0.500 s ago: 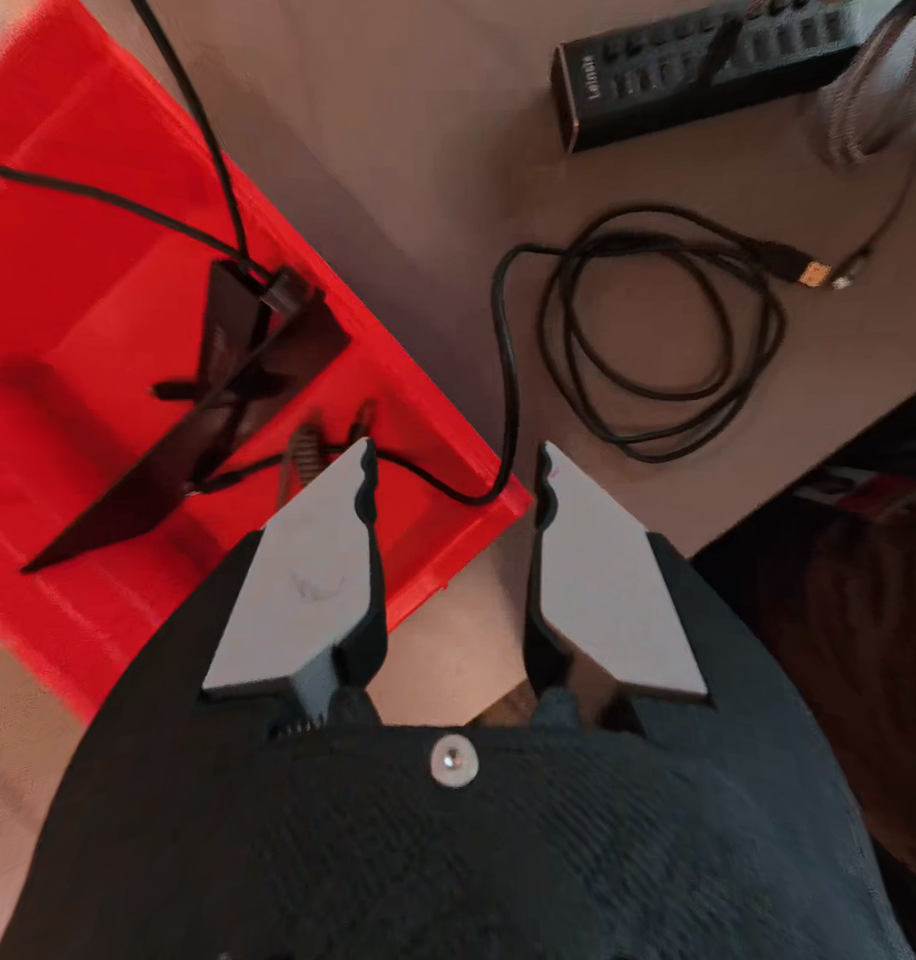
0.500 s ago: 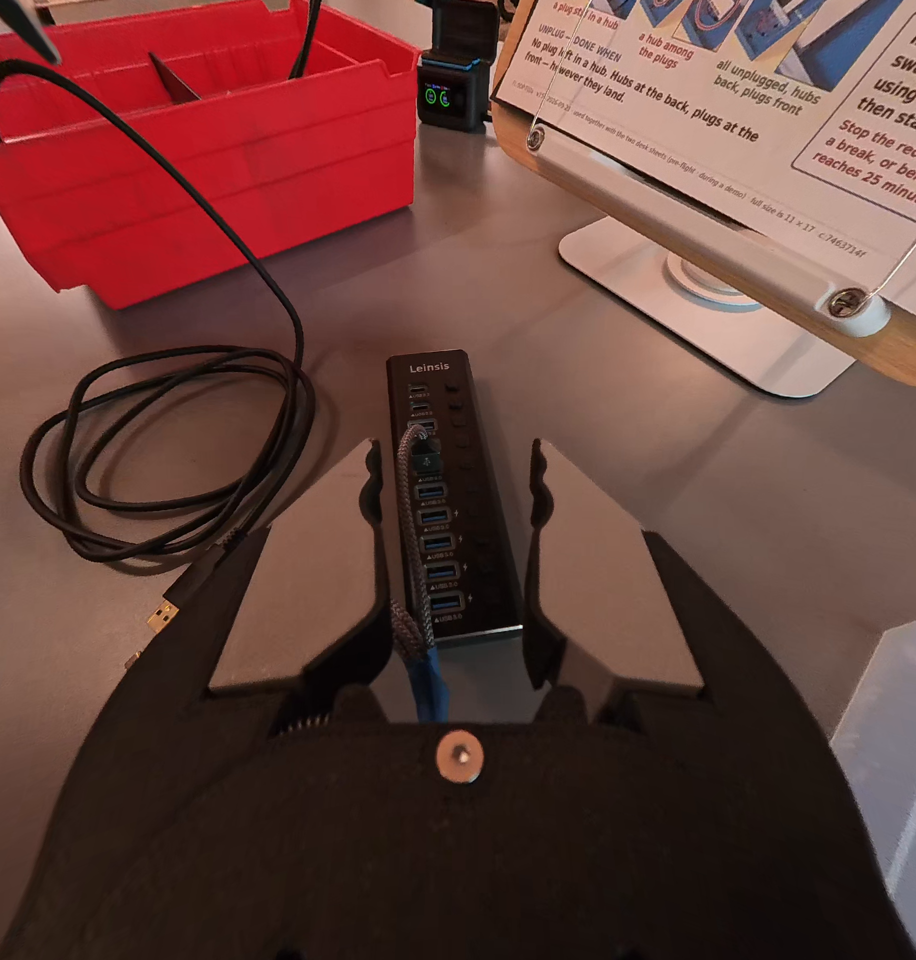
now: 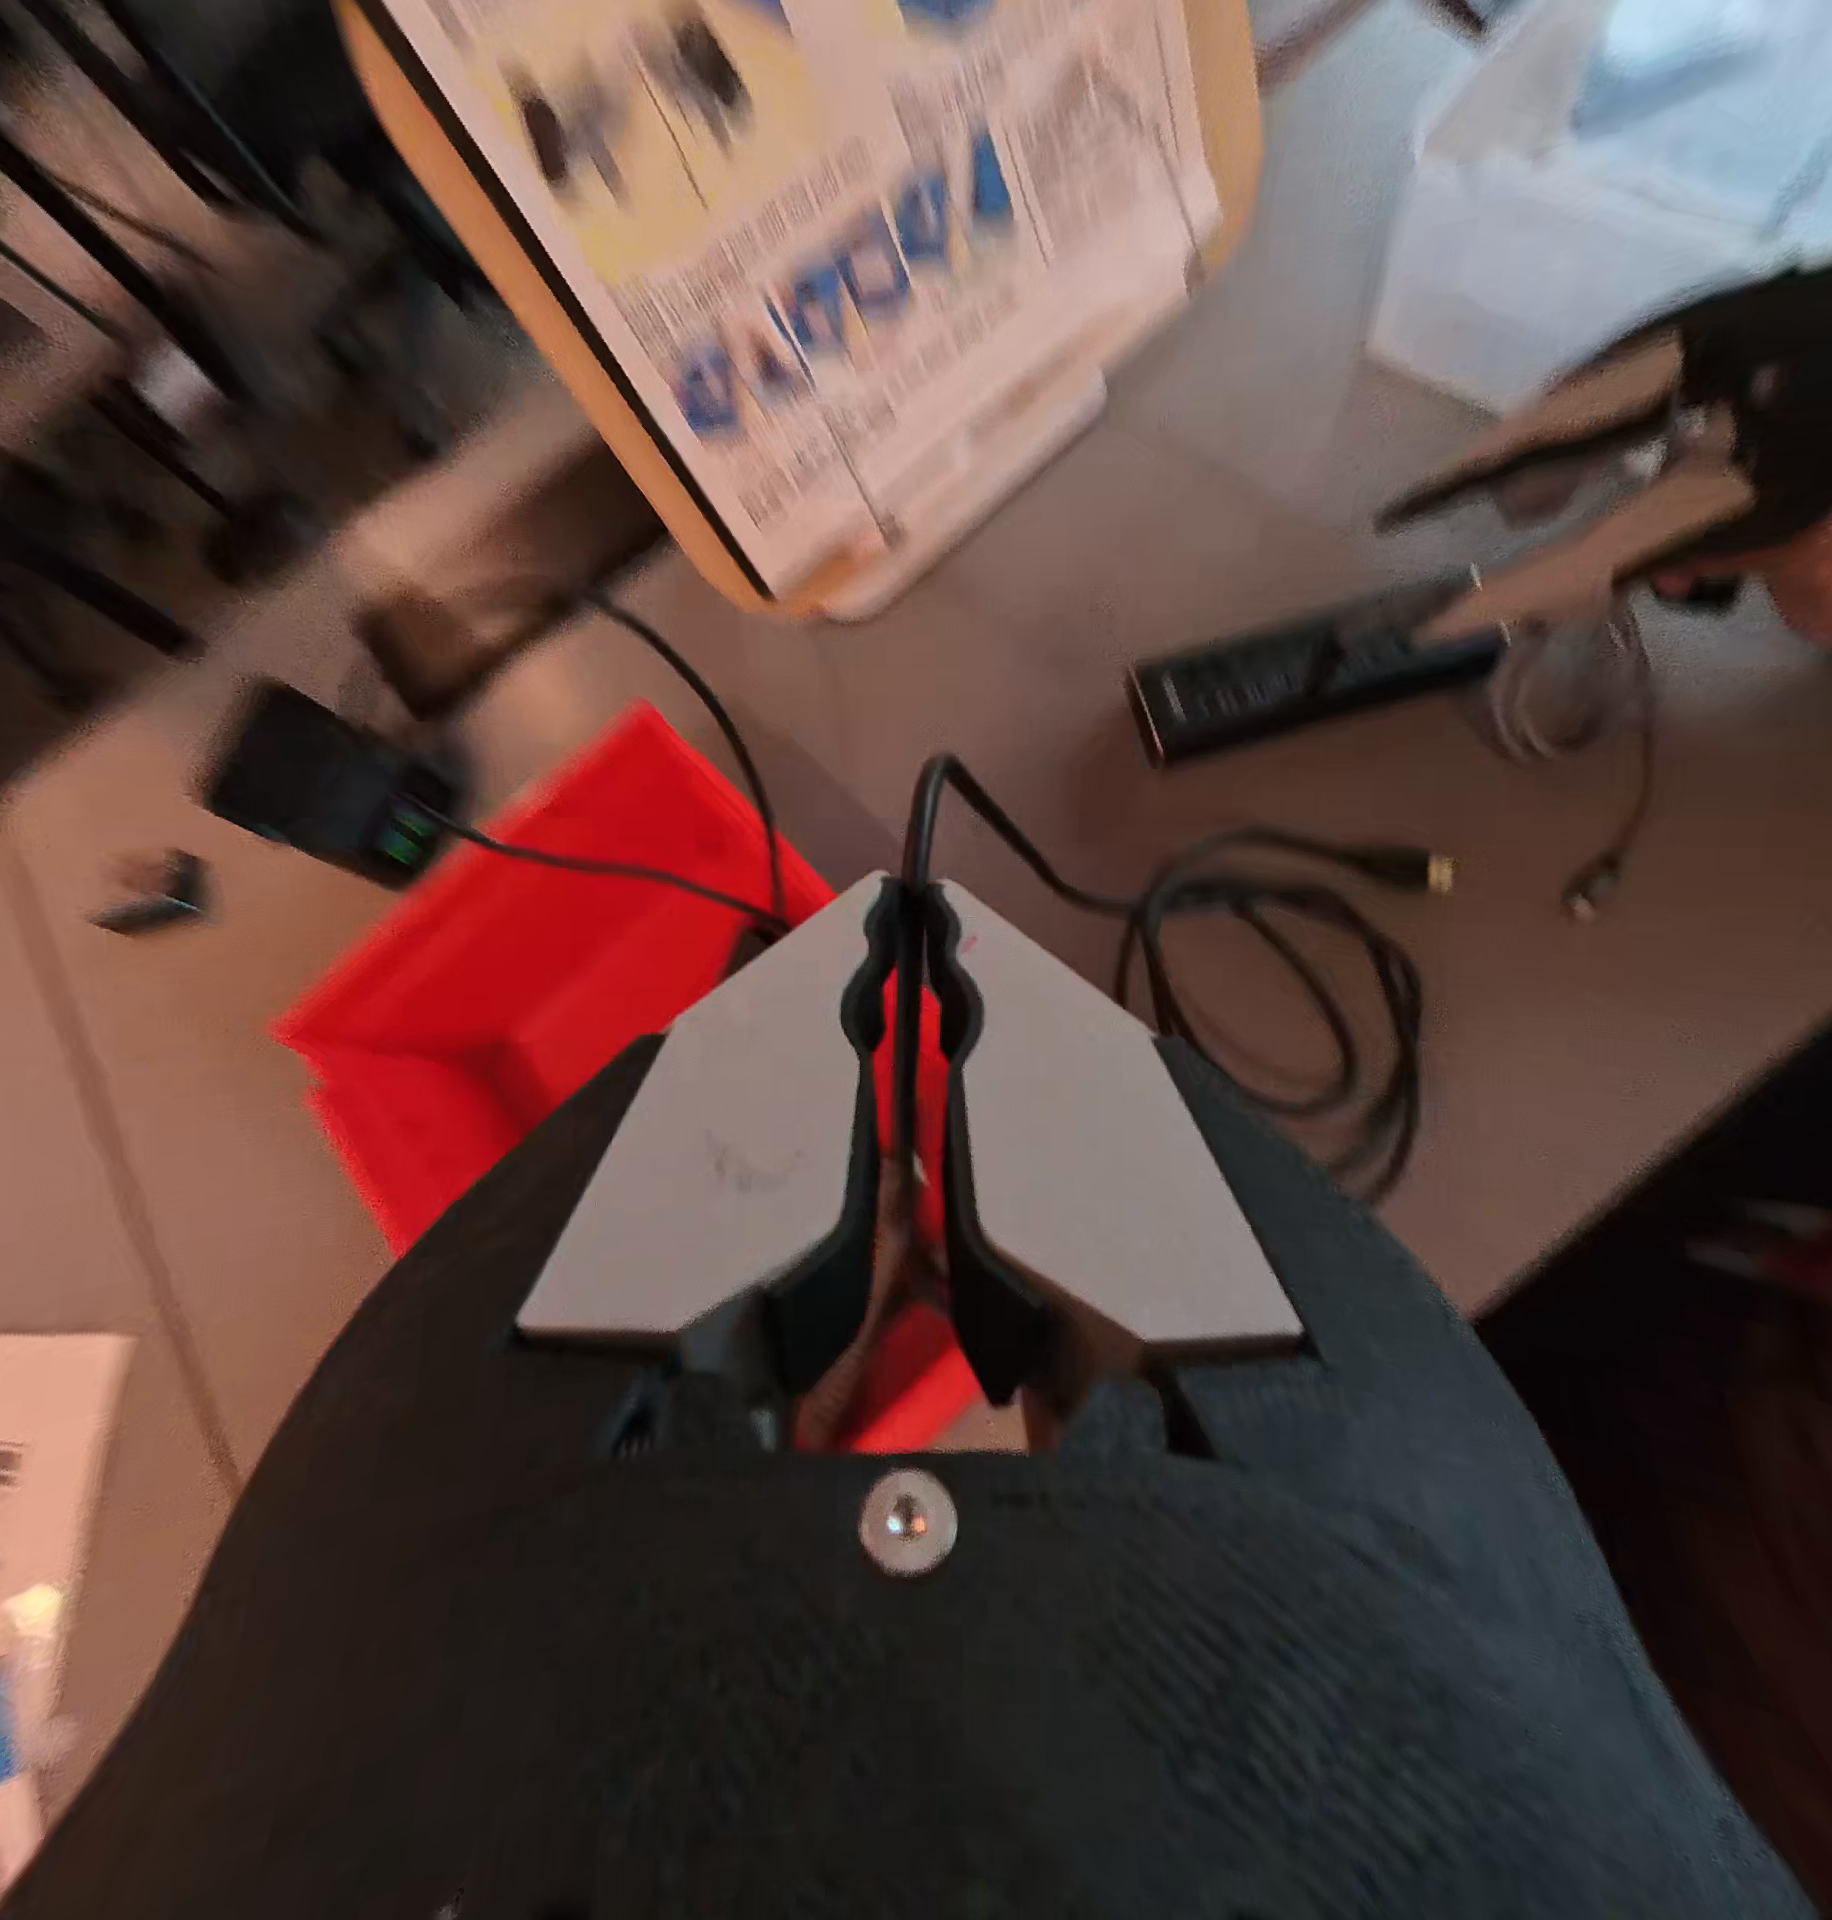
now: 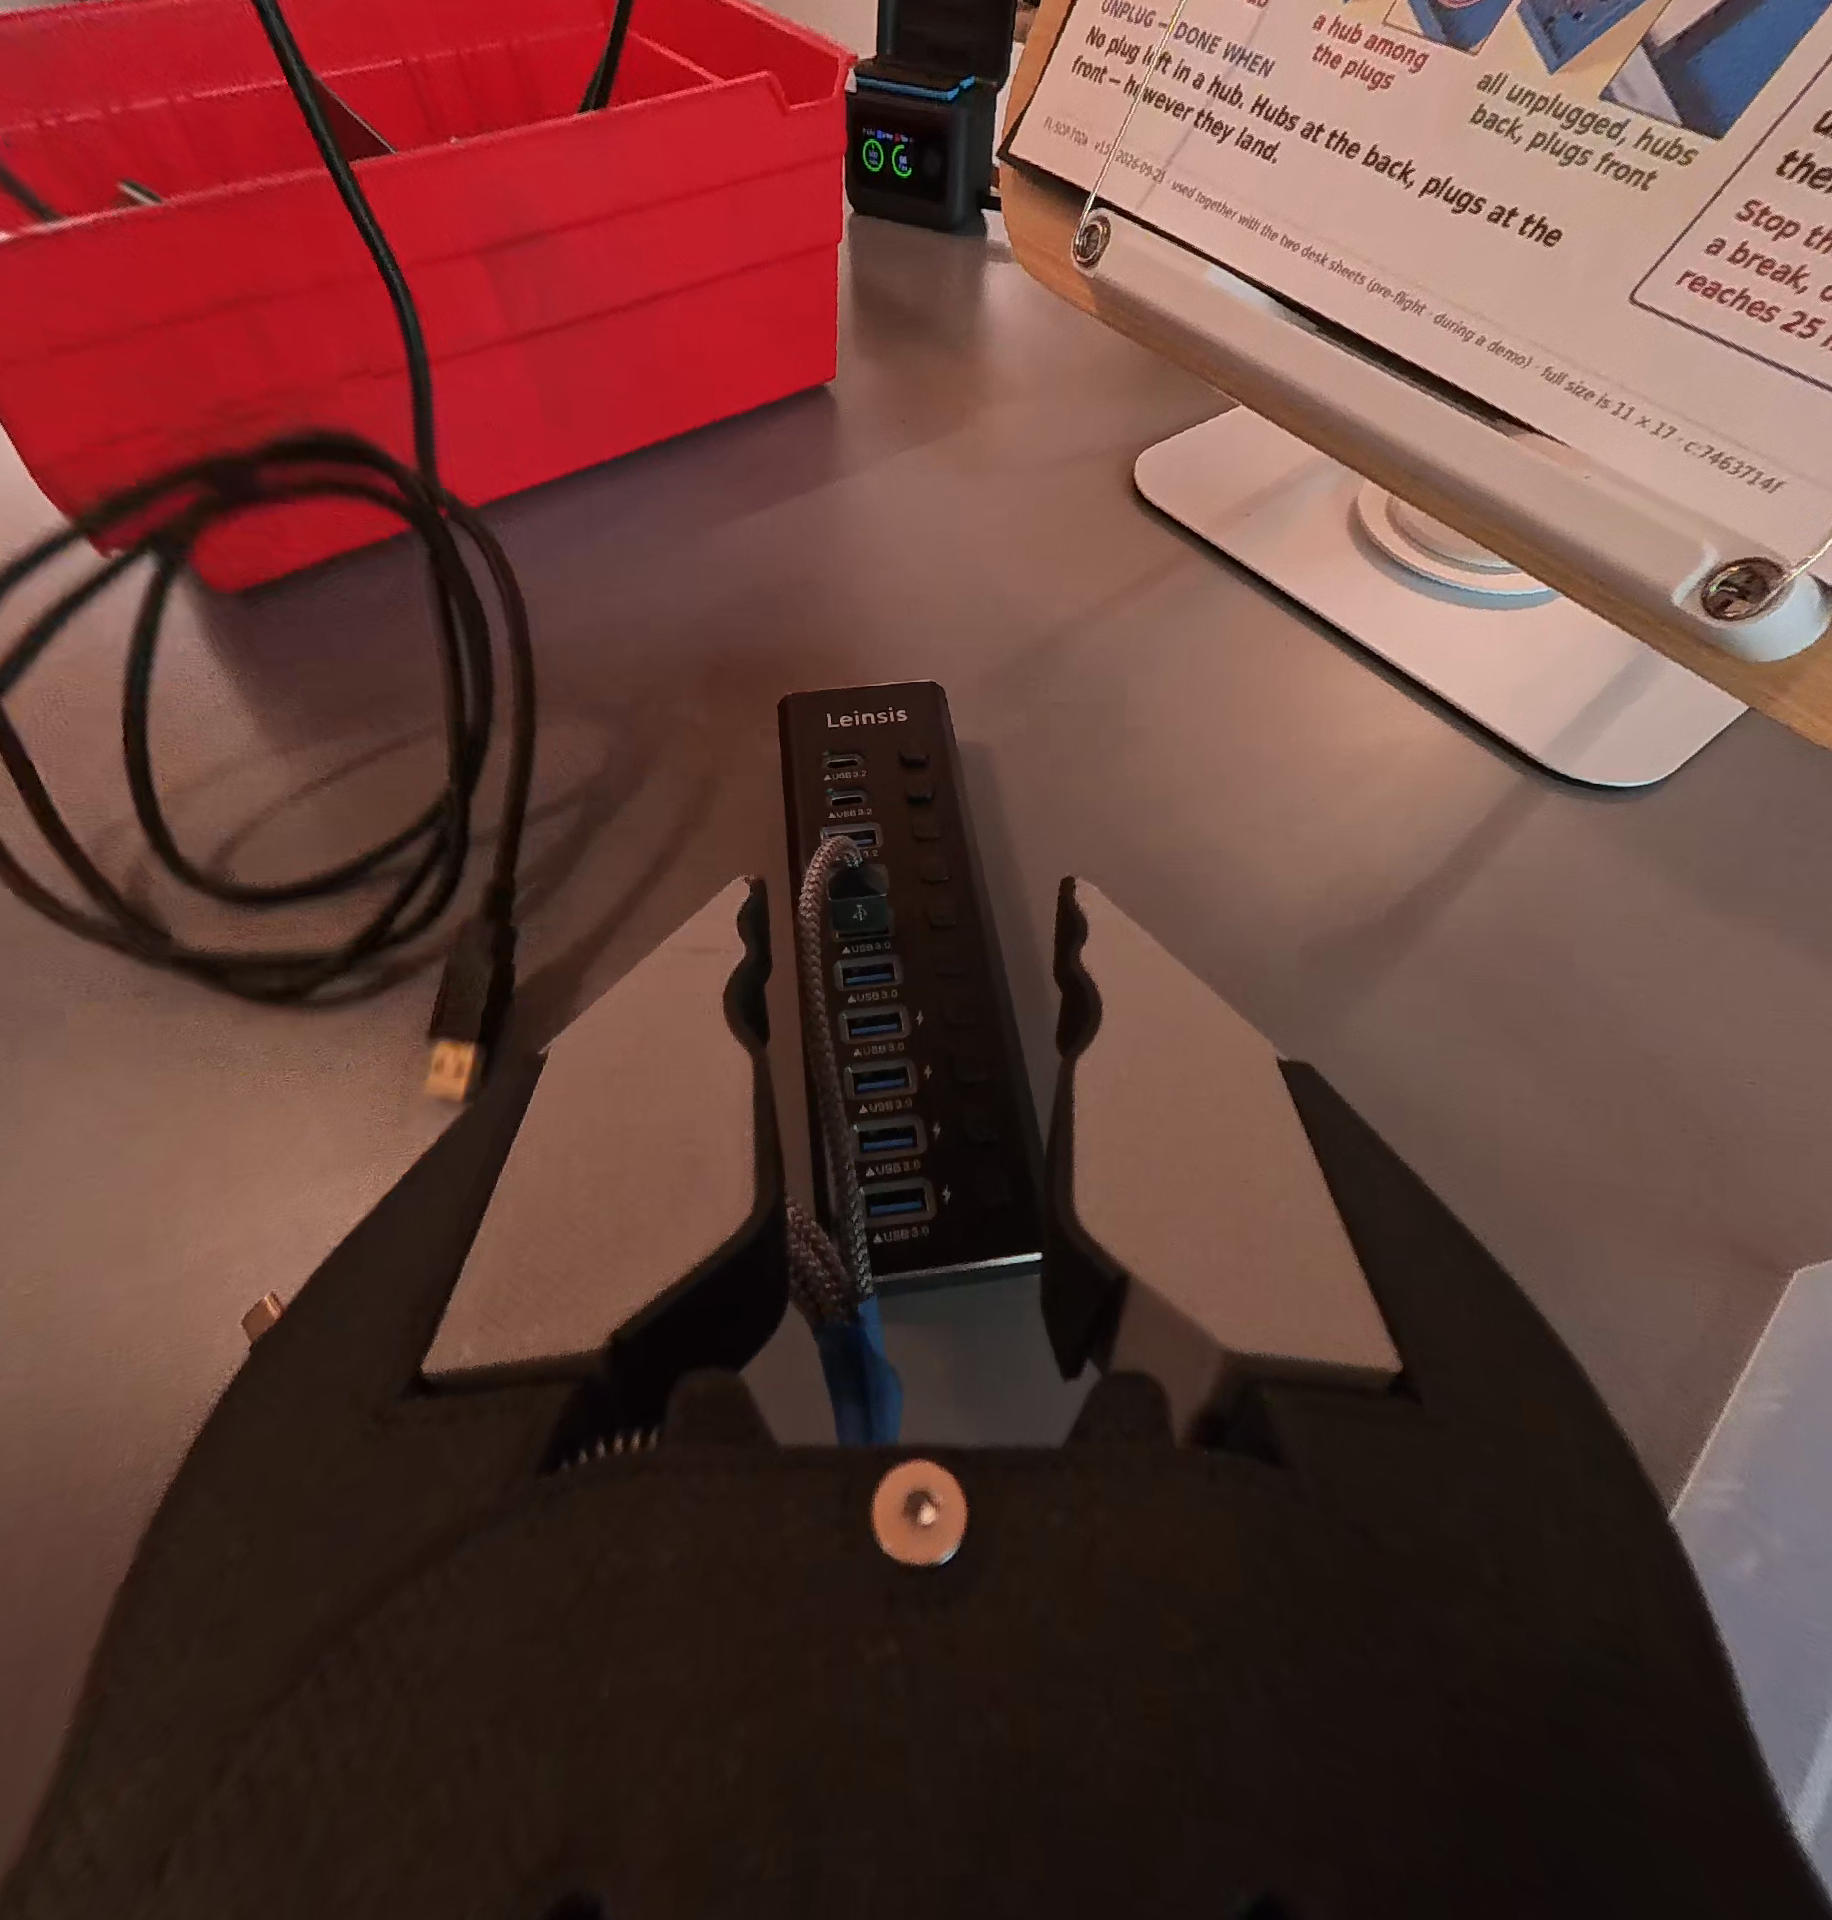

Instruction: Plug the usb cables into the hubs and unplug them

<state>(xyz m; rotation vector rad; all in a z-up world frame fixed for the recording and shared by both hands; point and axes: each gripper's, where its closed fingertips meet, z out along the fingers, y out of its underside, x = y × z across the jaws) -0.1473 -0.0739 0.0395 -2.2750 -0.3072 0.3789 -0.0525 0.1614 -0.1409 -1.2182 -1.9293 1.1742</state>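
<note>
The table (image 4: 1307,1039) carries a red bin (image 4: 476,260) at upper left in the right wrist view, probably storage. The black cable (image 4: 268,727) coils beside it. The hub (image 4: 953,987) lies mid-frame, between the wide-open, empty right gripper (image 4: 907,956), seemingly to steady it. The left gripper (image 3: 910,925) pinches the cable, likely lifting it.

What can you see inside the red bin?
In the right wrist view, the red bin holds a dark divider, and two black cables run down into it. Its front wall hides the floor, so their ends and anything lower cannot be seen.
</note>
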